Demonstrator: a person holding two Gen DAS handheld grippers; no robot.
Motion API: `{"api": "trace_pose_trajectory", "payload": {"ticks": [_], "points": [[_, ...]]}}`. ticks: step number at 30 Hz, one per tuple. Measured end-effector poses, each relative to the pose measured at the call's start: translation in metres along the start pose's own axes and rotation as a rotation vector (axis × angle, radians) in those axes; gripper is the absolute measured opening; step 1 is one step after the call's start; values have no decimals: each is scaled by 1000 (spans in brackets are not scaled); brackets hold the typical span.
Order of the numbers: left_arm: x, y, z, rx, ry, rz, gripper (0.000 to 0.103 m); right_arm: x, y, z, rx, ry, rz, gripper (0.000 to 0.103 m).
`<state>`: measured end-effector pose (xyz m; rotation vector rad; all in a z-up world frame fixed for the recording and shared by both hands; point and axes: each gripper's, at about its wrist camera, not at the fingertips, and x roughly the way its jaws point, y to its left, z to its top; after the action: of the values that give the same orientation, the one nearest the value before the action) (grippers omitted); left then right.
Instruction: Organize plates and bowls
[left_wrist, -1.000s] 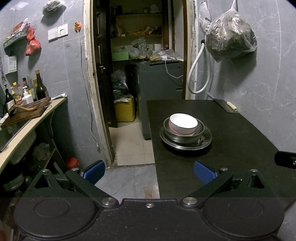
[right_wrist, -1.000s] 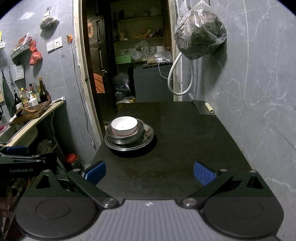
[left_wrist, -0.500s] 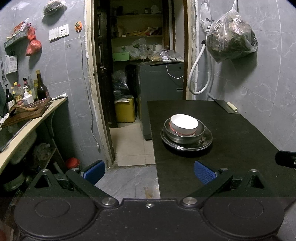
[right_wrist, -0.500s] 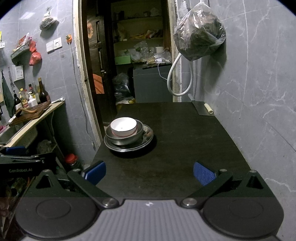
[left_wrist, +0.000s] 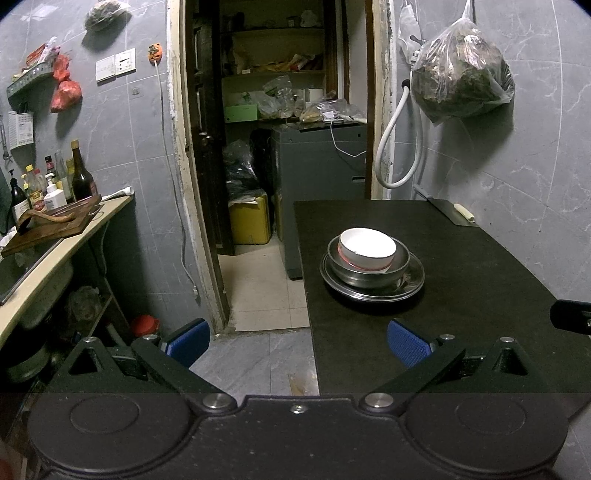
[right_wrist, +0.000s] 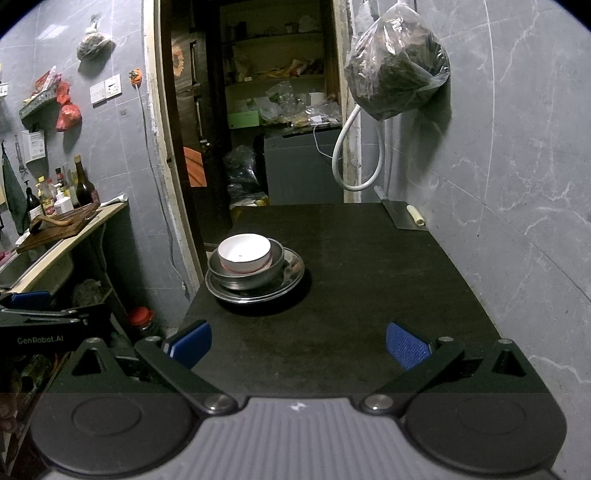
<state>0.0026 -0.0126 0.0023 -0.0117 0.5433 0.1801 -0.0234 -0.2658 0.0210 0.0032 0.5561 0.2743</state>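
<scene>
A white bowl (left_wrist: 367, 251) sits inside a steel bowl (left_wrist: 400, 264), which sits on a steel plate (left_wrist: 413, 282) near the left edge of a black table (left_wrist: 461, 266). The same stack shows in the right wrist view: white bowl (right_wrist: 243, 253), steel bowl (right_wrist: 275, 266), steel plate (right_wrist: 291, 275). My left gripper (left_wrist: 297, 341) is open and empty, held back from the table's near left corner. My right gripper (right_wrist: 297, 345) is open and empty over the table's near edge (right_wrist: 332, 354), well short of the stack.
A cleaver (right_wrist: 406, 218) lies at the table's far right by the tiled wall. A plastic bag (right_wrist: 397, 70) and a hose (right_wrist: 356, 158) hang above it. A counter (left_wrist: 59, 243) with bottles and a wooden board stands left. An open doorway (left_wrist: 280, 147) lies behind.
Both grippers have drifted back very slightly from the stack; both stay open and empty. The bowls and plate have not moved.
</scene>
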Motion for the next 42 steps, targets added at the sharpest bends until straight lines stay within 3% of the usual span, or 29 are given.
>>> {"api": "trace_pose_trajectory", "payload": {"ticks": [42], "points": [[1,2,0,1,4,-2,102,9,1,-4,11,26,0,103]]}}
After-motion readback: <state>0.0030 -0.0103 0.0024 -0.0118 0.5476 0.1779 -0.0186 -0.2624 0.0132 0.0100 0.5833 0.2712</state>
